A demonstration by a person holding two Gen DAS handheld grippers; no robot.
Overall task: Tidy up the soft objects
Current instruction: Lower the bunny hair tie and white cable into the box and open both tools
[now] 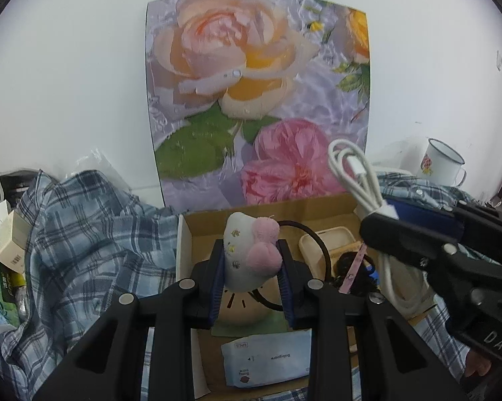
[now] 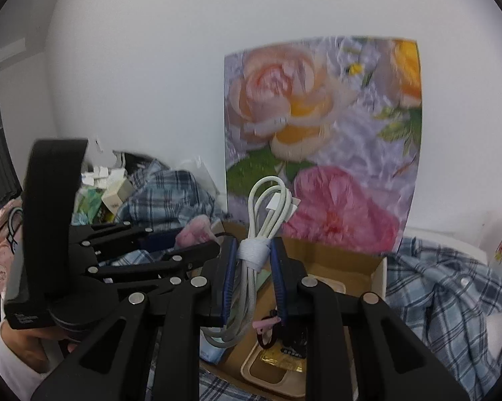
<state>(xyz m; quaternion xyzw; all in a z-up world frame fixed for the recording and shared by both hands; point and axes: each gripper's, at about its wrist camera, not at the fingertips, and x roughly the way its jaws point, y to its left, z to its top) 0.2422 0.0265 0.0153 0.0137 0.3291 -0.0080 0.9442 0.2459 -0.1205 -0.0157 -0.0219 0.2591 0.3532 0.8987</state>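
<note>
A plush cat head [image 1: 247, 254] is pinched in the left tongs [image 1: 251, 267], a coiled white cable [image 2: 254, 254] in the right tongs [image 2: 251, 267] — either could be snagged on the clutter low in the cardboard box [image 1: 317, 207].

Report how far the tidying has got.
Done: the open cardboard box already holds a blue-white packet and a beige tray. In hand: left gripper clamps the white plush toy with pink bow; right gripper clamps the coiled white cable. Left: crumpled blue plaid shirt beside the box.
</note>
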